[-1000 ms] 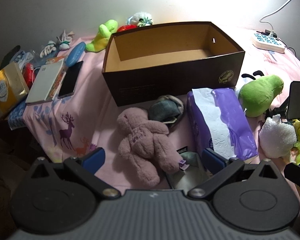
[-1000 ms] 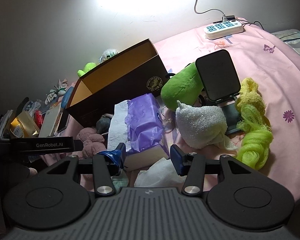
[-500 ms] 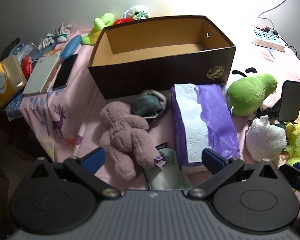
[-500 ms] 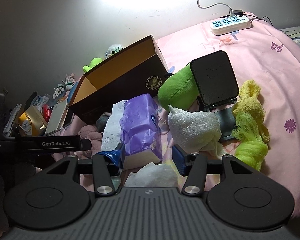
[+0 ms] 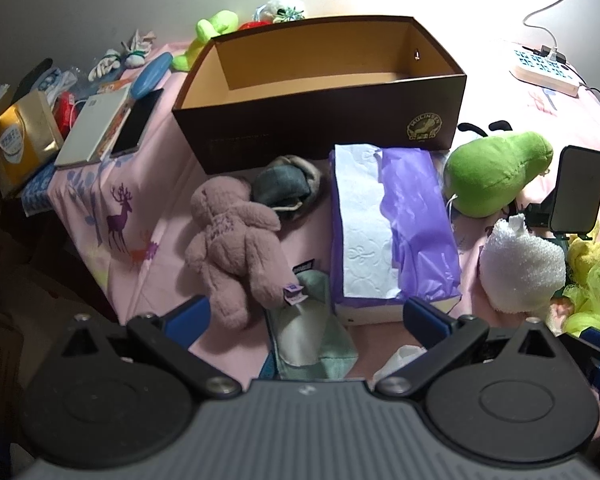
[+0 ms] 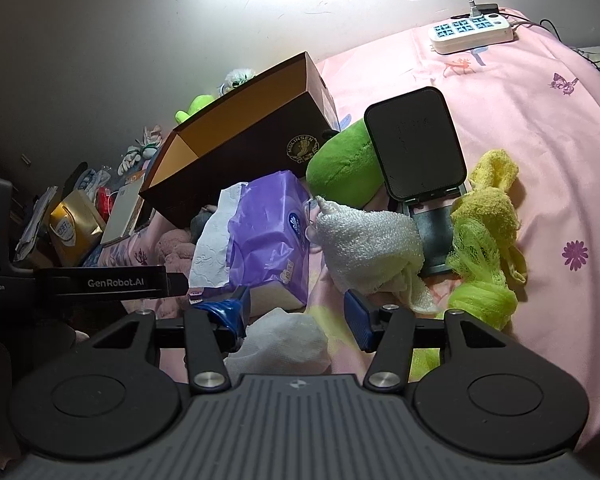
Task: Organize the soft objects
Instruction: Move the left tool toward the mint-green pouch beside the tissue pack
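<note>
Risks first. The soft things lie crowded on the pink bedsheet [image 5: 512, 120] in front of the open, empty shoe box [image 5: 320, 92], which I take as the likely bin. The pink teddy bear [image 5: 232, 244] lies with one leg over the pale green cloth [image 5: 312, 328]; if I close on the bear low down, I judge I could catch the cloth with it and drag both. The purple tissue pack [image 5: 392, 232] sits just beside the bear and the grey beanie [image 5: 288, 188], its white sheet loose at the top; a careless sweep could snag and tear that paper. On my right side, the white sponge puff [image 6: 368, 240] leans against the stand of the black phone holder [image 6: 416, 148]. Pulling the puff could tip the stand onto the yellow-green mesh scrubber [image 6: 484, 260]. The green avocado plush [image 5: 496, 172] is wedged between box and stand, so it may drag too.

My left gripper [image 5: 306, 312] is spread wide, holding nothing; its fingers hang over the bear's leg and the green cloth, and I cannot tell if they touch. My right gripper [image 6: 296, 316] is partly spread, also holding nothing. A crumpled white tissue [image 6: 280, 344] lies beneath the gap between its fingers, near the tissue pack's front corner. Contact unclear.
</note>
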`<state>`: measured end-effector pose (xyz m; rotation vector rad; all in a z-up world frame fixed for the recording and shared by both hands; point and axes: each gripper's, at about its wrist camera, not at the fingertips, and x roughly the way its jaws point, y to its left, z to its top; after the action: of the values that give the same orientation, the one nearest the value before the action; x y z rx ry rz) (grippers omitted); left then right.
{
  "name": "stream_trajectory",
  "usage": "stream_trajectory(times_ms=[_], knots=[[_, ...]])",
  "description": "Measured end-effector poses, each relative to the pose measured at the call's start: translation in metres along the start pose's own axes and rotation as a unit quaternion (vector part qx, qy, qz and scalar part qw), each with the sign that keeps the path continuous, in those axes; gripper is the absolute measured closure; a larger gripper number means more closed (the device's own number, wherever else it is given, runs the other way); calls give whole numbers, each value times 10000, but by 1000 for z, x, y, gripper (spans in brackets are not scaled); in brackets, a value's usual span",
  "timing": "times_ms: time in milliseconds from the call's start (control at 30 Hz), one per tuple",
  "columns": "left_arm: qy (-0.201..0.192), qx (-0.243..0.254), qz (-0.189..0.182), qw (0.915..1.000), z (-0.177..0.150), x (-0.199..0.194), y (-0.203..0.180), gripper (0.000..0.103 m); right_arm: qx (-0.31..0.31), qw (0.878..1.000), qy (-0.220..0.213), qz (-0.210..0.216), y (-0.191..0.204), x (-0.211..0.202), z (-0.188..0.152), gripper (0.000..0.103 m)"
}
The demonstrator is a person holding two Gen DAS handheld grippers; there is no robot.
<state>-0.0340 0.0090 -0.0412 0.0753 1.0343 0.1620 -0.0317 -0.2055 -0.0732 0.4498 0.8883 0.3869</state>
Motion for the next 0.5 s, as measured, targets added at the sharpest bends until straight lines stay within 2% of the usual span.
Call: stream_trajectory(times_ms=[500], knots=[[128, 131, 21, 9998, -9, 1, -23, 1, 123, 9998, 135, 104, -23, -5, -4, 65]])
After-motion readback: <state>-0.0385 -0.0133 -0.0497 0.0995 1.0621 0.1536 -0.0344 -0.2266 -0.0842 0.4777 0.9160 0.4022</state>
